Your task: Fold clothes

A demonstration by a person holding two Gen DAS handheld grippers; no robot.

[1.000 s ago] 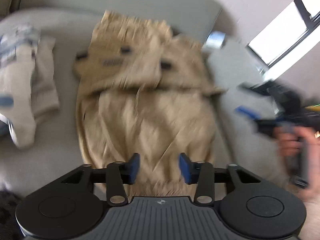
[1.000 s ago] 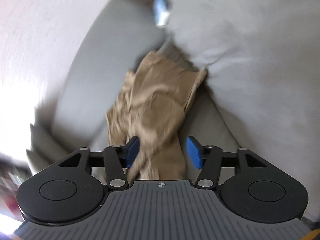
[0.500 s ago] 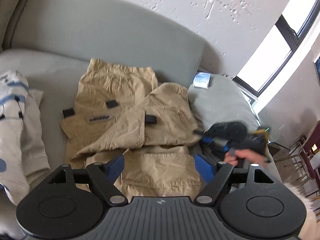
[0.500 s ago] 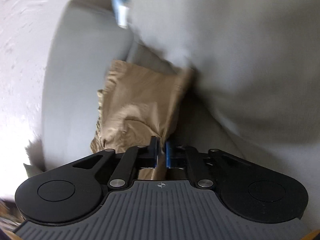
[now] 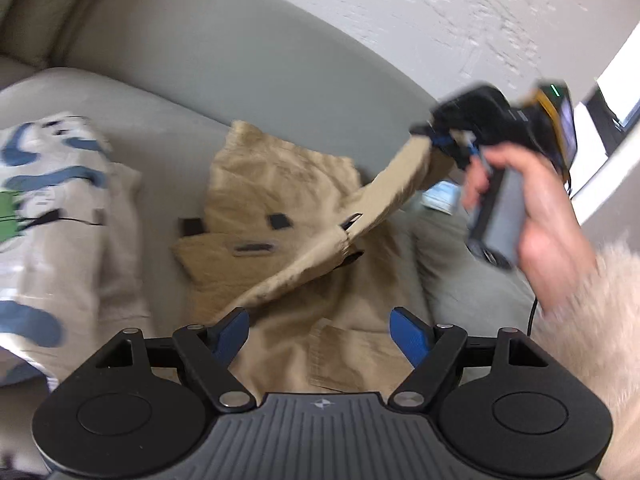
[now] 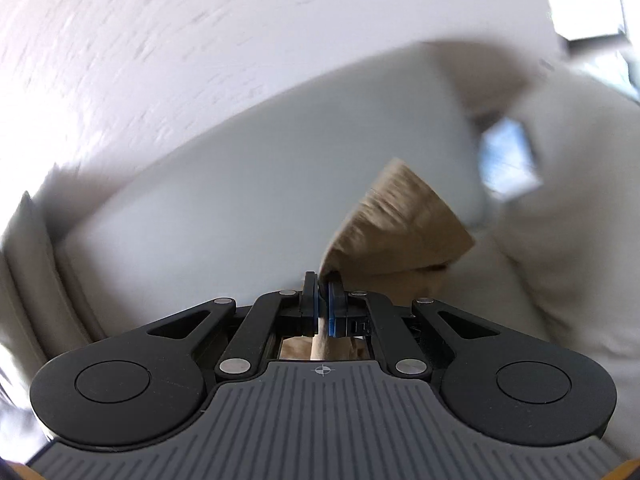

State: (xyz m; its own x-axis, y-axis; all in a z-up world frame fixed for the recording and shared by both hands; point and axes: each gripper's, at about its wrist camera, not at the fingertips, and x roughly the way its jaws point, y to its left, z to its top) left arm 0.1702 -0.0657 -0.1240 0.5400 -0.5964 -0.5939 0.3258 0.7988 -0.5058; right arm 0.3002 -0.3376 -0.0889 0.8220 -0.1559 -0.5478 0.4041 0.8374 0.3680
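Tan cargo shorts (image 5: 280,220) lie on a grey sofa seat. My left gripper (image 5: 320,332) is open, low over their near part, holding nothing. My right gripper (image 5: 450,146) is shut on a corner of the shorts and holds that flap lifted up and right of the pile, stretched taut. In the right wrist view the gripper (image 6: 323,304) is pinched on the tan cloth (image 6: 400,232), which stands up in front of the sofa back.
A white garment with blue and green print (image 5: 52,216) lies on the seat at the left. The sofa backrest (image 5: 240,64) runs behind. A cushion with a blue-white tag (image 5: 440,198) is at the right. A window shows far right.
My right gripper, shut on the shorts' right corner, has lifted it up off the pile. My left gripper stays open and has moved closer over the shorts.
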